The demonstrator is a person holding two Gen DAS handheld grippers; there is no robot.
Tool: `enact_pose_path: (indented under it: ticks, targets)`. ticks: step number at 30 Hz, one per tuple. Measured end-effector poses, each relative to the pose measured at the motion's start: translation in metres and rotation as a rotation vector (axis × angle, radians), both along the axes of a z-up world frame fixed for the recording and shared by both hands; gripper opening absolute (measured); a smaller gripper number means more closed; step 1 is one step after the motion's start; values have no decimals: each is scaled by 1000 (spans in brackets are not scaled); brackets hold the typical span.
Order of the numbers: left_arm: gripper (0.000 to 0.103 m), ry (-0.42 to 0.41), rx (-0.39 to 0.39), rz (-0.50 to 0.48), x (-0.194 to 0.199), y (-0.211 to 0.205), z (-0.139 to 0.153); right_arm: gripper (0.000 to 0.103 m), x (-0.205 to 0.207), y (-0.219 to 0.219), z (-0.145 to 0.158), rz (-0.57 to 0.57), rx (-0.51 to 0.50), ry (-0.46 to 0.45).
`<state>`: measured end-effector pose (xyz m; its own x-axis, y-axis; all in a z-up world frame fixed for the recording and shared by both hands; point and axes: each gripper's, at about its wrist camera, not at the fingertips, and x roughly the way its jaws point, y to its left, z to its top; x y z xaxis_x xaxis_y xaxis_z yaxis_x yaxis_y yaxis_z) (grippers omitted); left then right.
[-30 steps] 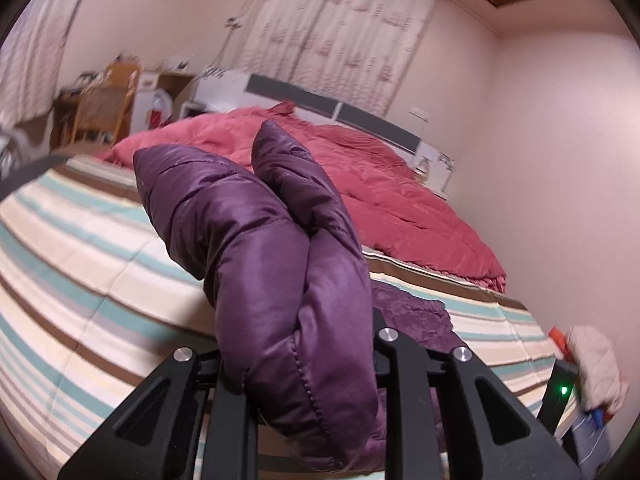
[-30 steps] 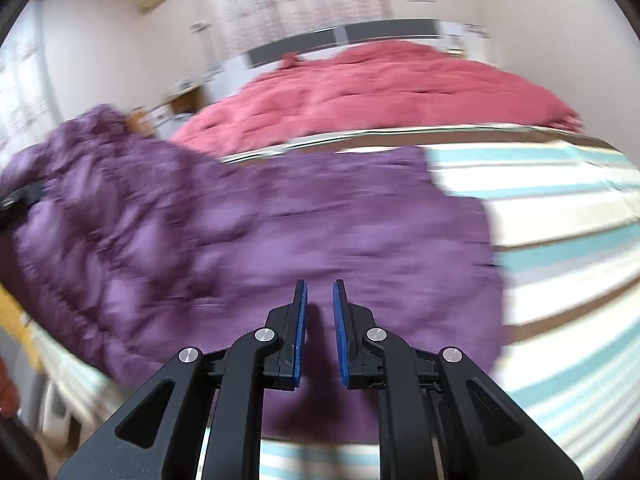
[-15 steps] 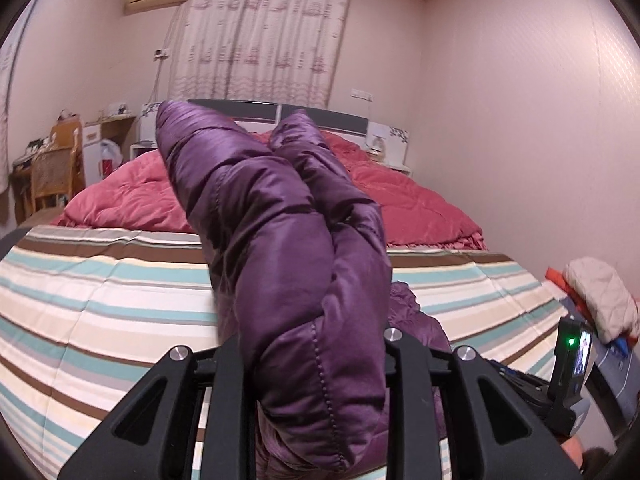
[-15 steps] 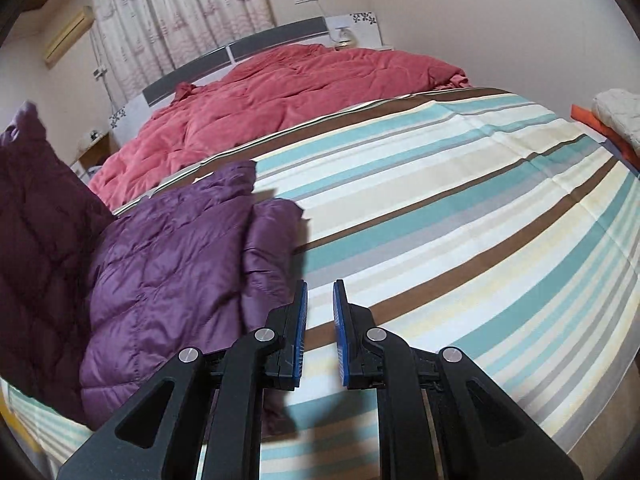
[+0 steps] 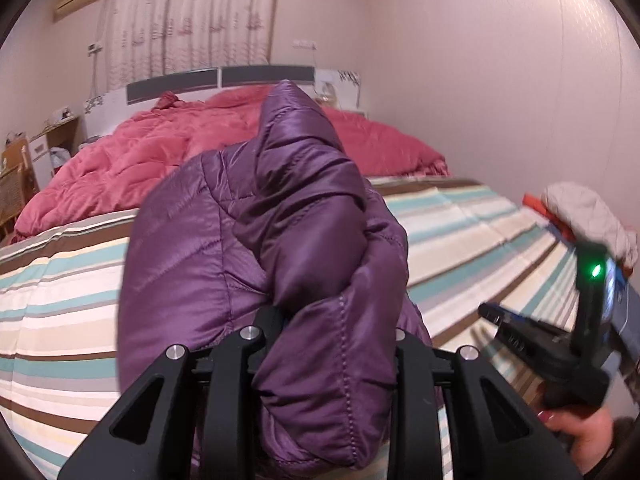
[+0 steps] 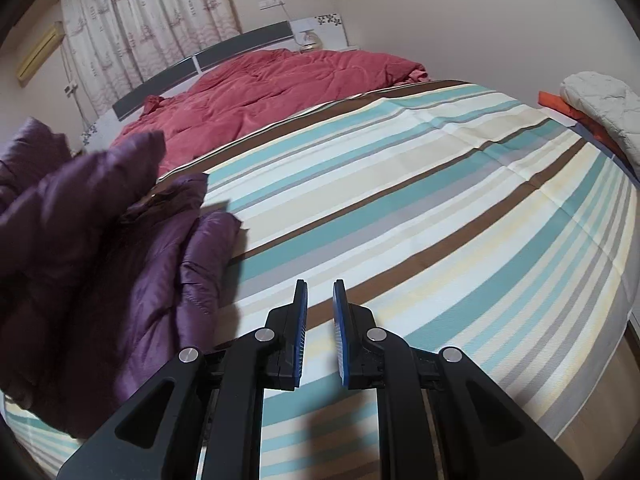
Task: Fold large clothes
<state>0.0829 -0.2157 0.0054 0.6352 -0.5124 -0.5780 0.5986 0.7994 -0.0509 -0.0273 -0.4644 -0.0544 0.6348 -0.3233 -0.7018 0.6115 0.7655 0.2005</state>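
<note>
A purple padded jacket [image 5: 256, 248] is bunched between the fingers of my left gripper [image 5: 324, 320], which is shut on it and holds it above the striped bed cover [image 5: 60, 292]. The jacket hides the left fingertips. In the right wrist view the jacket [image 6: 120, 248] lies and hangs at the left over the striped cover [image 6: 440, 184]. My right gripper [image 6: 320, 308] is empty, its blue pads [image 6: 301, 320] a narrow gap apart, just right of the jacket's edge. The right gripper also shows in the left wrist view [image 5: 492, 312] at the lower right.
A red quilt [image 6: 280, 84] is heaped at the head of the bed below a grey headboard [image 5: 224, 78]. A white and orange pile of cloth [image 6: 600, 100] lies off the bed's right side. A wall runs along the right. Wooden furniture [image 5: 16, 176] stands far left.
My left gripper has swung right and lowered with the jacket still in it. My right gripper has moved right off the jacket over the bare striped cover, its narrow gap unchanged.
</note>
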Motion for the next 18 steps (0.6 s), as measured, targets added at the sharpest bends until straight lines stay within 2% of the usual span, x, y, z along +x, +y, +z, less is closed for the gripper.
enact_pose_path:
  ticks: [6, 9, 11, 13, 14, 15, 16, 17, 18]
  targets:
    - [29, -32, 125, -76, -15, -40, -23, 13, -7, -8, -3, -22, 33, -6]
    - [41, -52, 142, -127, -22, -44, -25, 13, -7, -8, -1, -14, 38, -13]
    - [48, -35, 111, -144, -23, -40, -18, 13, -6, -7, -1, -2, 45, -19]
    - [60, 4, 54, -164, -22, -31, -8, 13, -5, -4, 0, 10, 52, -25]
    - [73, 35, -6, -186, -23, -22, 2, 13, -4, -3, 0, 16, 52, -28]
    - [81, 46, -46, -200, -24, -16, 8, 13, -3, -1, 1, 20, 49, -26]
    - [83, 53, -96, -218, -27, -9, 15, 13, -3, 0, 2, 20, 42, -21]
    - [87, 54, -150, -238, -31, 1, 24, 27, -2, 2, 3, 14, 30, -16]
    - [91, 50, -187, -250, -33, 11, 33, 55, -3, 4, 6, 2, 14, -20]
